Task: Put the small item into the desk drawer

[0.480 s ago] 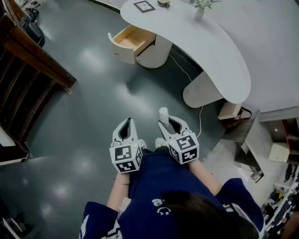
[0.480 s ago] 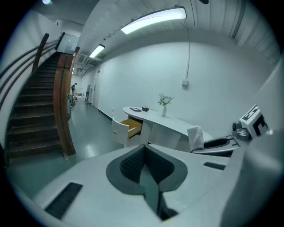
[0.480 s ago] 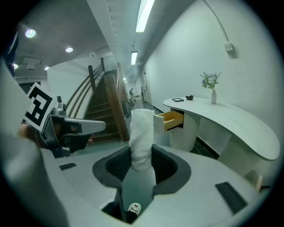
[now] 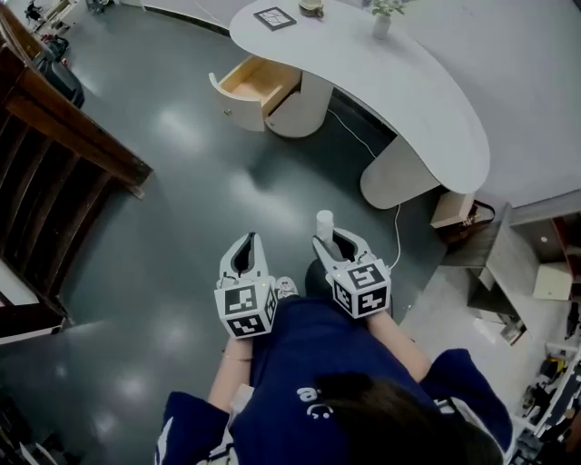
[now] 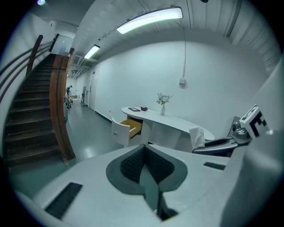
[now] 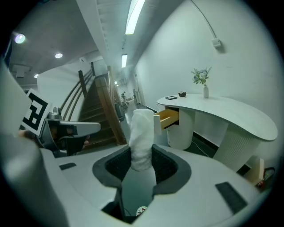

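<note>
My right gripper (image 4: pixel 327 238) (image 6: pixel 142 164) is shut on a small white rolled item (image 6: pixel 142 137) that stands upright between its pads and sticks out past the tips (image 4: pixel 324 221). My left gripper (image 4: pixel 245 247) (image 5: pixel 143 166) is shut with nothing in it, held beside the right one over the floor. The desk drawer (image 4: pixel 254 80) (image 6: pixel 167 117) (image 5: pixel 129 127) stands pulled open with a wooden inside, at the left end of the curved white desk (image 4: pixel 399 82), well ahead of both grippers.
A picture frame (image 4: pixel 275 16) and a small vase with a plant (image 4: pixel 381 20) stand on the desk. A wooden staircase (image 4: pixel 54 173) runs along the left. A cable (image 4: pixel 349 132) trails on the dark floor by the desk's pedestal, and shelving (image 4: pixel 536 263) stands at the right.
The whole view has shifted a little: the desk and drawer sit slightly higher and further left in the head view, and both grippers have moved a little forward.
</note>
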### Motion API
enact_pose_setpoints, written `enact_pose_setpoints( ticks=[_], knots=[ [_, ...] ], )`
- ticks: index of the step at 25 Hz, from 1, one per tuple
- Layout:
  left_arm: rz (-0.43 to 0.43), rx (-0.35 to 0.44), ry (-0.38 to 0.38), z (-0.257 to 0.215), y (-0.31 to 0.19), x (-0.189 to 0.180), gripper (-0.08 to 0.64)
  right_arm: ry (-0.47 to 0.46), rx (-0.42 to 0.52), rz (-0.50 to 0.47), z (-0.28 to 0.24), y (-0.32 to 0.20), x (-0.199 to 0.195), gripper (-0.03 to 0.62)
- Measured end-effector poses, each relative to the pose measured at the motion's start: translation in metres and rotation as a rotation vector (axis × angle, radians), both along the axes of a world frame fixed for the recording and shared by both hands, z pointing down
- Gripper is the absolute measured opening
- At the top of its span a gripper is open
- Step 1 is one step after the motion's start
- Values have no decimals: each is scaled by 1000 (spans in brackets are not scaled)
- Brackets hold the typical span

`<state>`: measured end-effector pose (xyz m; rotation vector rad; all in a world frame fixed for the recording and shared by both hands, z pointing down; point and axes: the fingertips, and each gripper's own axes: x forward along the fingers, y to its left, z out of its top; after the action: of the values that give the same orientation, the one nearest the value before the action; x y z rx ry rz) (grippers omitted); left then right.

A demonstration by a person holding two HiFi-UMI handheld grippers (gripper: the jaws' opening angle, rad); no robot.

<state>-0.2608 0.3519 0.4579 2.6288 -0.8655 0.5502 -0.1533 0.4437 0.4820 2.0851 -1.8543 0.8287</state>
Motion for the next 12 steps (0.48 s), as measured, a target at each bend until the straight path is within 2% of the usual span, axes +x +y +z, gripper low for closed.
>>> enact_pose_setpoints(
  ticks=[5, 12],
  knots=[
    [9, -11, -16, 6, -2, 1, 3, -17, -12, 41, 4, -4, 10, 146],
    [-44, 10, -11, 6, -24, 24, 3, -5, 9, -51, 8, -42, 30, 146]
  ],
)
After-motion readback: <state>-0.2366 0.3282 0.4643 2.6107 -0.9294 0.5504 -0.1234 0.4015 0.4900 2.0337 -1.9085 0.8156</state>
